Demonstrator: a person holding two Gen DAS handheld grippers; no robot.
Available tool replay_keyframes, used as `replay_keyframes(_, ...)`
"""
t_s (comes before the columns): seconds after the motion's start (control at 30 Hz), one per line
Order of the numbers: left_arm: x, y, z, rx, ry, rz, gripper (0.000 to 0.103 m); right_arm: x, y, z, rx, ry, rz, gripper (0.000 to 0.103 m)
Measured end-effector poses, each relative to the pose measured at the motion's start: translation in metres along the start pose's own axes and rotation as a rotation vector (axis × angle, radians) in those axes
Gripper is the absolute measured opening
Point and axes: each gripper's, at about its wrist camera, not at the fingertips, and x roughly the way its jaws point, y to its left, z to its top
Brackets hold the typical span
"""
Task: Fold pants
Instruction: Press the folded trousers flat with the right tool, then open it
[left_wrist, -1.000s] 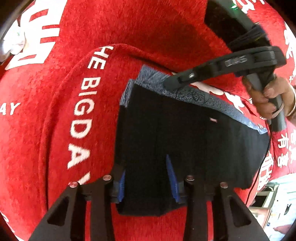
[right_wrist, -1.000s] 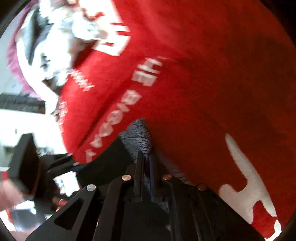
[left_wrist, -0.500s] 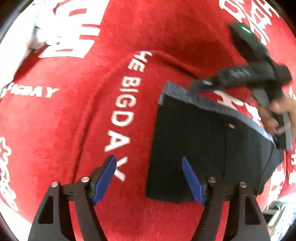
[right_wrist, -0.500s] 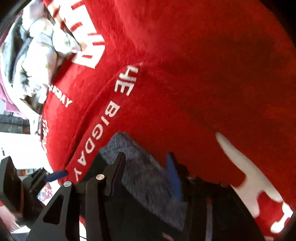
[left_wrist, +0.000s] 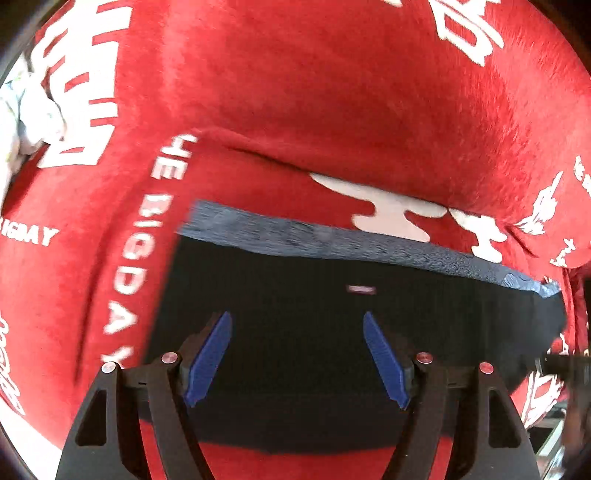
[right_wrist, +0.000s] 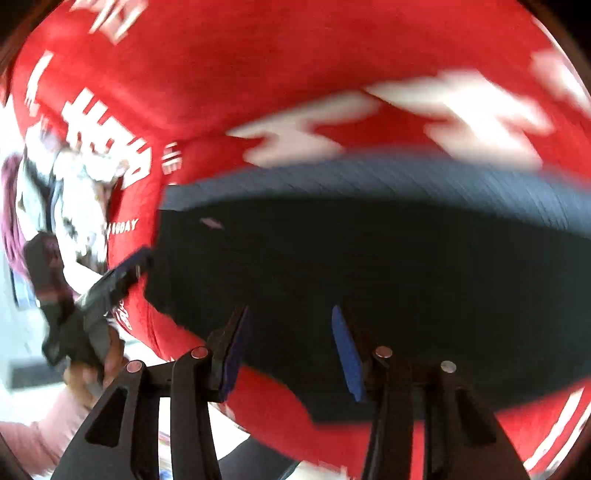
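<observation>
The black pants (left_wrist: 332, 332) lie folded into a flat rectangle on the red blanket (left_wrist: 295, 92), with a grey-blue layer (left_wrist: 332, 240) showing along the far edge. My left gripper (left_wrist: 297, 325) is open above the folded pants and holds nothing. In the right wrist view the pants (right_wrist: 406, 277) fill the middle, blurred. My right gripper (right_wrist: 290, 317) is open over their near edge and empty. The left gripper (right_wrist: 122, 273) shows at the pants' left corner in that view.
The red blanket with white lettering (left_wrist: 129, 277) covers the whole surface and has a raised fold (left_wrist: 258, 155) behind the pants. A crumpled white cloth (left_wrist: 26, 110) lies at the far left, and it also shows in the right wrist view (right_wrist: 74, 192).
Both grippers opened and let go of the pants. Both then drew back from the folded pants, which now lie flat. The right wrist view swung round to face them.
</observation>
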Motion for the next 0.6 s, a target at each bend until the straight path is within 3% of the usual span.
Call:
replay_keyframes(0.07,0.024,-0.015,-0.007,0.006,0.054,0.048,0.075,-0.011,-0.039,-0.03,0.113,-0.006,0.007,0.05)
replay_keyframes(0.1,0.029,-0.023,-0.012,0.041,0.034,0.106,0.076,-0.014,-0.054,-0.041,0.156,-0.006,0.007,0.05)
replay_keyframes(0.17,0.031,-0.04,-0.02,0.141,0.002,0.161,0.089,-0.02,-0.086,-0.064,0.254,-0.01,0.016,0.051)
replay_keyframes(0.33,0.031,-0.04,-0.021,0.139,0.029,0.166,0.089,-0.027,-0.133,-0.075,0.379,-0.093,0.052,0.05)
replay_keyframes(0.37,0.032,-0.04,-0.02,0.137,0.035,0.167,0.089,-0.028,-0.142,-0.074,0.415,-0.116,0.072,0.048)
replay_keyframes(0.4,0.032,-0.041,-0.02,0.137,0.039,0.173,0.089,-0.029,-0.148,-0.073,0.446,-0.136,0.091,0.034)
replay_keyframes(0.47,0.034,-0.043,-0.019,0.138,0.044,0.184,0.089,-0.028,-0.16,-0.075,0.513,-0.164,0.107,0.02)
replay_keyframes(0.6,0.037,-0.042,-0.02,0.133,0.041,0.191,0.091,-0.031,-0.164,-0.091,0.511,-0.183,0.104,0.01)
